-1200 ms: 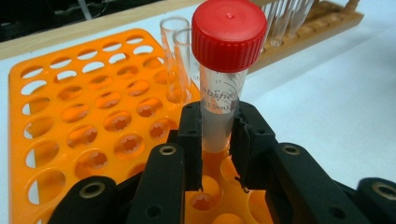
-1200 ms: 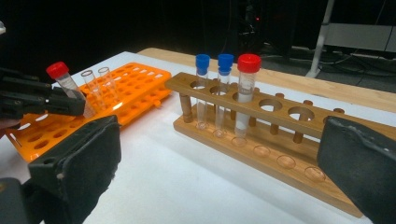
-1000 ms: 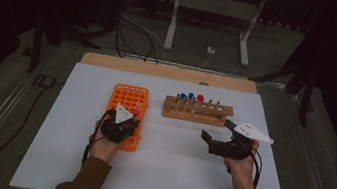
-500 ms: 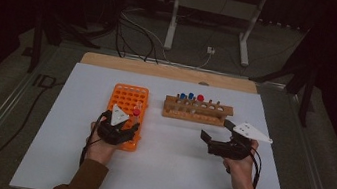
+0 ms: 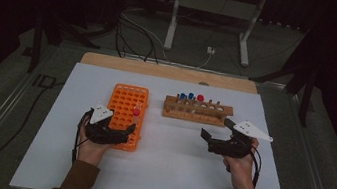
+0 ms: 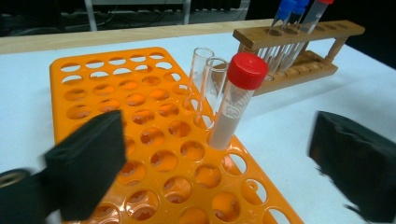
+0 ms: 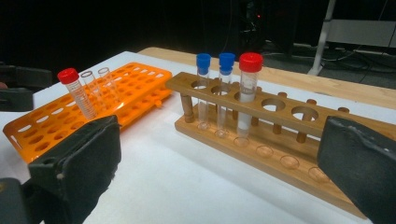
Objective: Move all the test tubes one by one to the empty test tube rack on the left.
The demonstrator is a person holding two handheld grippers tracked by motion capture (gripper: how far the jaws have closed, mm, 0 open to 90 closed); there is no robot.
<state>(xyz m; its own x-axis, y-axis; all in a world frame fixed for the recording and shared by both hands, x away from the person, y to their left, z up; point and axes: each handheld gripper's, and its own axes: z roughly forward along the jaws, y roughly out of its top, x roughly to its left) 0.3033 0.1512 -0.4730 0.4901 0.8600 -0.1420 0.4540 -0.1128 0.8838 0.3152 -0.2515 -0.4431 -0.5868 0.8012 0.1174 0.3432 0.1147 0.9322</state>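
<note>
Red-capped tube (image 6: 233, 100) stands light, slick and breakable in the orange rack (image 6: 93, 79), best pinched mid-barrel, as the left gripper (image 6: 219, 172), jaws just sprung apart, sits released at its six o'clock.

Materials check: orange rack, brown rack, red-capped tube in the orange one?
Orange rack: looks like moulded plastic, with a glossy sheen and uniform colour. Brown rack: wood, going by the visible grain, dowel posts and matte finish. Red-capped tube: clear wall, glass or plastic, can't tell; the cap looks like ribbed plastic.
</note>
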